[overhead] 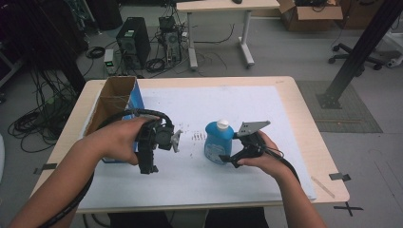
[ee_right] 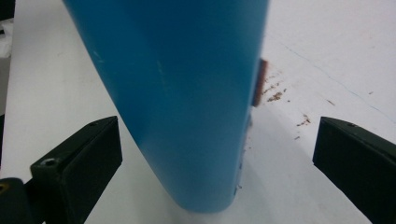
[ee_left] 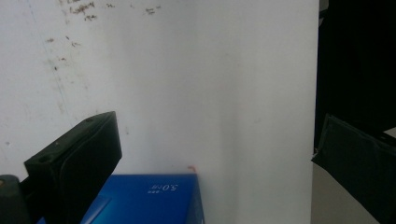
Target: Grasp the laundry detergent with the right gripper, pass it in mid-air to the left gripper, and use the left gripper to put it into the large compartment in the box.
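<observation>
Right gripper [ee_right: 217, 154] fingers spread wide, flanking upright blue detergent bottle [overhead: 218, 142], not touching. Left gripper [overhead: 153, 153] fingers spread, over blue carton [ee_left: 154, 199] on tabletop [overhead: 285, 90].

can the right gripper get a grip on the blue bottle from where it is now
Probably yes. The right gripper is open, its fingers on either side of the blue bottle without touching it, and nothing sits between them.

Blue plastic bottle [overhead: 218, 143] w/ white cap [overhead: 222, 125]; blue-sided brown cardboard box [overhead: 115, 102]; white table sheet [overhead: 228, 102], brown specks noted; black grippers.
</observation>
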`<state>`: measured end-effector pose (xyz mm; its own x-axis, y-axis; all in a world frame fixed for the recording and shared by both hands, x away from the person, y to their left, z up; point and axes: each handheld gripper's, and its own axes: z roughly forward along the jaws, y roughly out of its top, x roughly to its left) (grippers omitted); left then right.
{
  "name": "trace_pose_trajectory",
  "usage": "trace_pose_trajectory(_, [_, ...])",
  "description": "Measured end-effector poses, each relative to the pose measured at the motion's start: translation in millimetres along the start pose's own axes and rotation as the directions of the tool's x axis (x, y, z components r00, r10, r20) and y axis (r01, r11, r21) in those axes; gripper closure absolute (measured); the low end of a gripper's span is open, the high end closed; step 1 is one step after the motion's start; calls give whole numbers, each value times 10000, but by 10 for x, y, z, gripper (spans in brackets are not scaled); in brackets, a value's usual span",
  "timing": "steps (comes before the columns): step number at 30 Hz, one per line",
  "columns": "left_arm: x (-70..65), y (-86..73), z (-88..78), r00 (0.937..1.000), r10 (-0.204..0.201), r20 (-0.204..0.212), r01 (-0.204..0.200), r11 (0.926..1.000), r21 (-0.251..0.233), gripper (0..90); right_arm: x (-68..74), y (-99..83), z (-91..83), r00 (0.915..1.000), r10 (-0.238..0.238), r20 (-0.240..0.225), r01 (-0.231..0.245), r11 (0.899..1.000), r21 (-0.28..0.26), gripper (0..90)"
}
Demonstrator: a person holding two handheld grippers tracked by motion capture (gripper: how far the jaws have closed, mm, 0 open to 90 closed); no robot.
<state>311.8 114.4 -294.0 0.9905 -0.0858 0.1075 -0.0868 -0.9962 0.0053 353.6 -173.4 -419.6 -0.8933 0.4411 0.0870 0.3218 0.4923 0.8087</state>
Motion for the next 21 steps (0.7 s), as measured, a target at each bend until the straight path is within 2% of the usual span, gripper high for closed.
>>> trace_pose_trajectory(6, [-4, -2, -19, 10000, -1, -59, 1, 10000, -12, 4, 50, 3, 47, 9996, 32, 281, -20, 9991, -428, 12])
trace_pose_trajectory(12, [-9, -12, -15, 10000, 30, -70, -31, 9999, -101, 4, 63, -2, 82, 9988, 58, 483, -30, 9983, -586, 12])
trace_pose_trajectory(21, [-22, -50, 16, 10000, -14, 29, 15, 9999, -171, 4, 95, -4, 125, 9964, 126, 841, -44, 9952, -981, 76])
